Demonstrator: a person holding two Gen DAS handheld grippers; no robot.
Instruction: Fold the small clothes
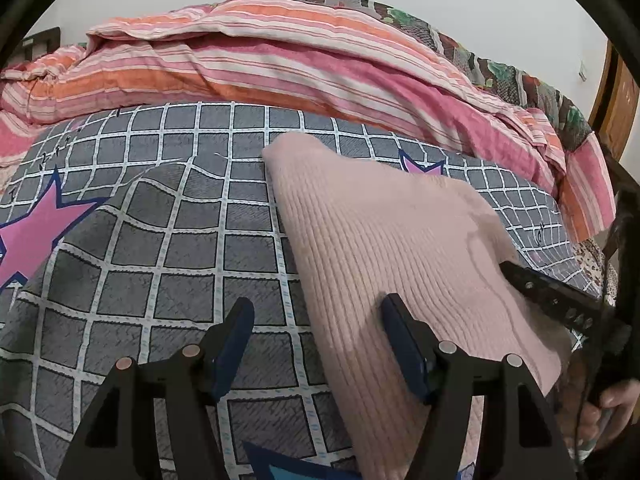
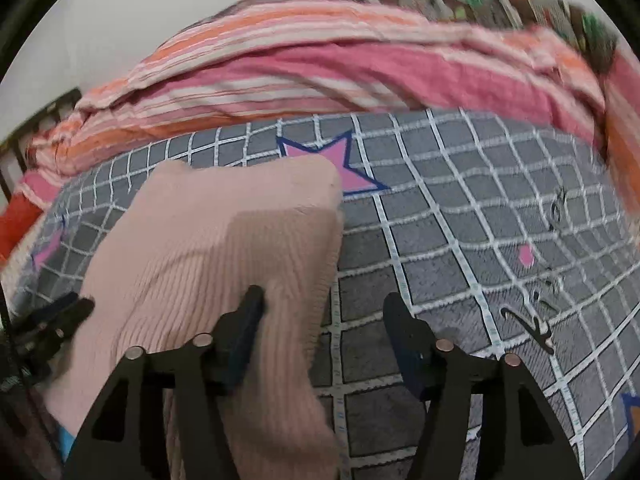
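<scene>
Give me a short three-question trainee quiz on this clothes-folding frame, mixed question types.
1. True or false: the left gripper is shut on the pink knit garment.
2. Multiple choice: the pink knit garment lies on (A) a wooden floor, (B) the grey checked sheet, (C) a white towel.
3. Fill in: behind the sheet lies a bunched pink and orange ______ quilt.

Key
1. False. Its fingers stand apart, straddling the garment's left edge.
2. B.
3. Striped.

Note: the right gripper is open too, straddling the garment's right edge.
</scene>
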